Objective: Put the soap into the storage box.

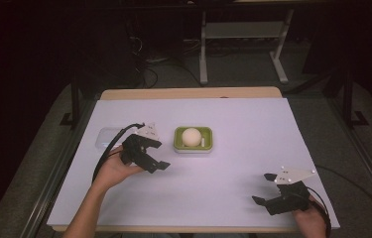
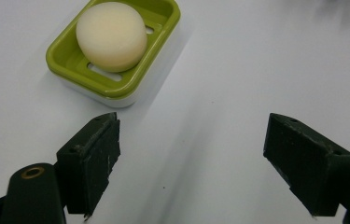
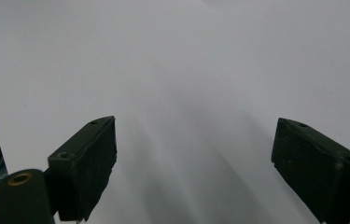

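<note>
**Soap sitting in its dish, both claws empty**

Black jaws of the left gripper (image 2: 189,158) are gaping wide with nothing between them, pointing at the green soap dish (image 2: 65,58) just ahead — the round cream soap (image 2: 111,36) is lying in it (untouched, by the look of it). Right gripper (image 1: 269,189) is idling near the table (image 1: 253,124) edge, also spread open and empty. Judging by this, the grab is yet to come.

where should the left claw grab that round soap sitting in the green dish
Grip the soap across its widest rounded middle, coming down from above. Its dome stands proud of the green dish, but the rim walls off its lower sides, so a level approach would likely hit the rim. The left claw is open and empty nearby.
</note>
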The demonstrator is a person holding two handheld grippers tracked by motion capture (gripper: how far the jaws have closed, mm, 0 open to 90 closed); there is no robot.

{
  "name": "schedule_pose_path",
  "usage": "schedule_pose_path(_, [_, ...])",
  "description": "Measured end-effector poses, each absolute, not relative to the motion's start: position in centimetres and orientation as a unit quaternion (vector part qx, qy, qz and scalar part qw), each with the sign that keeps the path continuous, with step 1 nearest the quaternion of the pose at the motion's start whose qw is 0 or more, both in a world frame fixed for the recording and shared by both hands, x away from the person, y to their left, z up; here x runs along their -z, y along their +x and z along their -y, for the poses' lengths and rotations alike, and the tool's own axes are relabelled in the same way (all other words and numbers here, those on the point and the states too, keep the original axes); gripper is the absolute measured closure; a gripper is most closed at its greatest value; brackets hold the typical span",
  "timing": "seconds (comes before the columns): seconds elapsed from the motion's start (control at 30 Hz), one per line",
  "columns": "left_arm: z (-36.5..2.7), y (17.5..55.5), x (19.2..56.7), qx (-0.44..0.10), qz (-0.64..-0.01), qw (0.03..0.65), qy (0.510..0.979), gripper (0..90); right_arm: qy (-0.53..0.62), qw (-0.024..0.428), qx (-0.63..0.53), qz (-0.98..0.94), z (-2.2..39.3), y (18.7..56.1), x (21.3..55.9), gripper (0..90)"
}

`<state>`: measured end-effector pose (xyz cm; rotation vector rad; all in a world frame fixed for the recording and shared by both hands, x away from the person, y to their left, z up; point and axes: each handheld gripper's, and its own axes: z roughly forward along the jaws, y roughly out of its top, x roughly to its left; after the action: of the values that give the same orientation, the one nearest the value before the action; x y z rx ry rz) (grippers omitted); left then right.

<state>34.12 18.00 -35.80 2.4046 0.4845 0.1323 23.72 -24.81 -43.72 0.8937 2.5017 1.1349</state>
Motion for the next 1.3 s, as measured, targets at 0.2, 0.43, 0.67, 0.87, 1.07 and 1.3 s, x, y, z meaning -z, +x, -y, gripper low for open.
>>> schedule_pose_path(0.2, [-18.5,33.1,36.3,-0.047,-0.188,0.338,0.921,18.1,0.305,0.129,-0.388,-0.860,24.8,23.7,43.7,13.3])
schedule_pose_path(0.43, [-19.5,32.4,36.8,-0.045,-0.189,0.340,0.920,18.1,0.306,0.128,-0.386,-0.861,24.8,23.6,43.8,13.3])
schedule_pose_path(0.67, [-20.4,31.5,37.4,-0.046,-0.190,0.335,0.922,18.0,0.307,0.129,-0.385,-0.861,24.9,23.6,43.7,13.3])
schedule_pose_path(0.87, [-21.3,30.8,37.8,-0.044,-0.193,0.330,0.923,18.1,0.306,0.128,-0.384,-0.862,24.9,23.6,43.8,13.3])
schedule_pose_path(1.07, [-22.0,29.9,38.2,-0.043,-0.200,0.332,0.921,18.2,0.305,0.129,-0.384,-0.862,24.9,23.6,43.8,13.4])
schedule_pose_path(1.3, [-22.5,28.9,38.3,-0.046,-0.197,0.332,0.921,18.3,0.308,0.129,-0.382,-0.862,24.9,23.6,43.8,13.4])
